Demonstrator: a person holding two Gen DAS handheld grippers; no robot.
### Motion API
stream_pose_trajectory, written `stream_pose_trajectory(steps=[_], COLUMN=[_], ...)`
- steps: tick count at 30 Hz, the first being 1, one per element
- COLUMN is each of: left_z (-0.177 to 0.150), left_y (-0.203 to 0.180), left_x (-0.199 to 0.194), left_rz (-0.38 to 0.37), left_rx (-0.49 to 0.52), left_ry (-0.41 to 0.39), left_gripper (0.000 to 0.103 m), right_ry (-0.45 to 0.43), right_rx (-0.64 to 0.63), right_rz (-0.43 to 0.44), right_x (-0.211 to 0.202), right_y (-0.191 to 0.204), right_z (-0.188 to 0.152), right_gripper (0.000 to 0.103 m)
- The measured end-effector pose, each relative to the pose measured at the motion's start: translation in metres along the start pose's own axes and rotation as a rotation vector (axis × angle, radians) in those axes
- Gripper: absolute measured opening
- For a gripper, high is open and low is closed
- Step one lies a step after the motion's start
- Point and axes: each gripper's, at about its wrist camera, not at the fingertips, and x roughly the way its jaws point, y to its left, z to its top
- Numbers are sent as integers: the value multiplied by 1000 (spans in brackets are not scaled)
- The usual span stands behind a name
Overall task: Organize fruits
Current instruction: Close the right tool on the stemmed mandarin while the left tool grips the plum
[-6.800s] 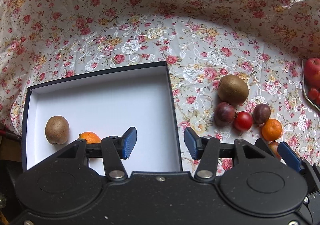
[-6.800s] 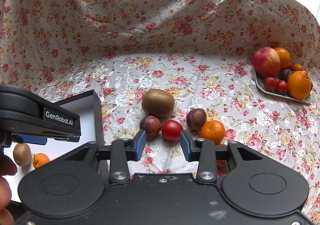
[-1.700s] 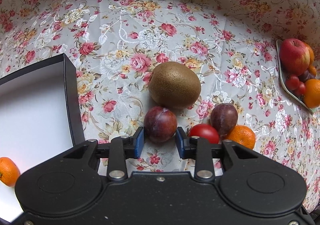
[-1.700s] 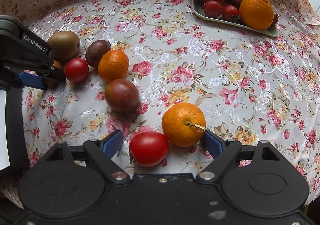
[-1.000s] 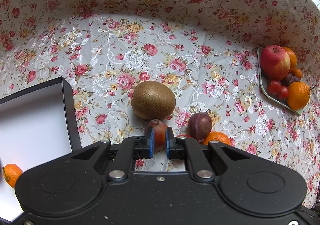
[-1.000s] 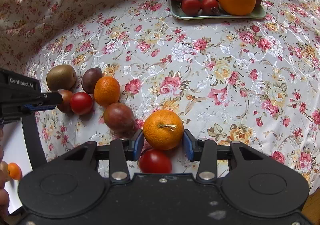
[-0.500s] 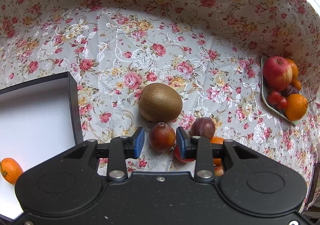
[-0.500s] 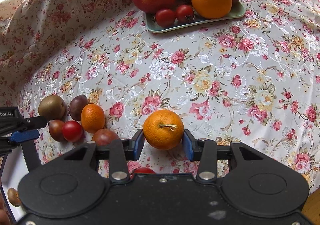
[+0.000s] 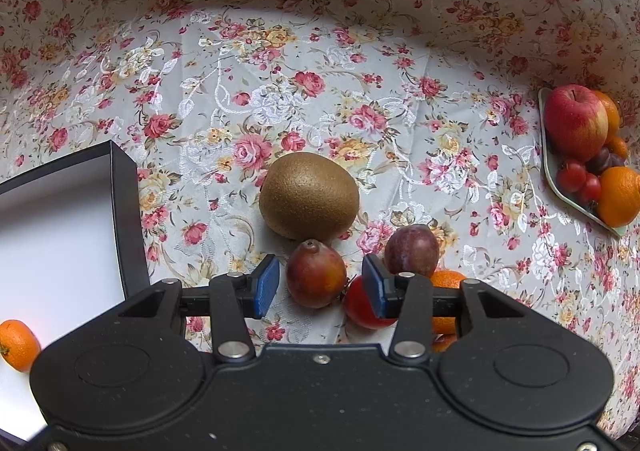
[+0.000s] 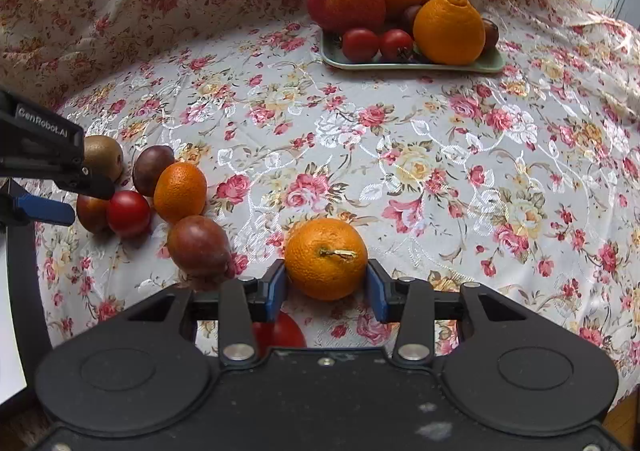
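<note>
- Left wrist view: we see the left gripper (image 9: 320, 287) spread apart around a reddish plum (image 9: 316, 274), not touching it; the plum rests on the floral surface (image 9: 280, 91) just before a kiwi (image 9: 309, 195), near the box (image 9: 127, 211).
- Right wrist view: we see the right gripper (image 10: 326, 289) clamping a mandarin (image 10: 326, 258) above the surface, the tray (image 10: 412, 65) of fruit beyond.

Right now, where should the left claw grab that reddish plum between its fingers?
Grip the plum across its round middle, coming straight down from above with the open left claw. Its pointed tip faces the kiwi, and a tomato crowds its right side.
</note>
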Motion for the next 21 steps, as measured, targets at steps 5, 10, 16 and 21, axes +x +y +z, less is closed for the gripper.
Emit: stream_pose_trajectory(steps=[5,10,16,21], left_z=[-1,-1,-2,-3], left_y=[-6,-12,-9,-10], left_x=[5,9,18,14], left_rz=[20,31,10,4], left_rx=[9,12,-26,-43], left_ry=[-10,0,45,37], left_gripper=[54,58,43,43], right_ry=[-32,-14,-12,-9], right_rx=[-70,-47,-50,-48], right_rz=[-16,-2,0,1], right_x=[-2,-1,0,-1], right_y=[4,-1,-3,-5], right_z=[-9,-7,-6,-8], right_gripper=[44,44,44,43])
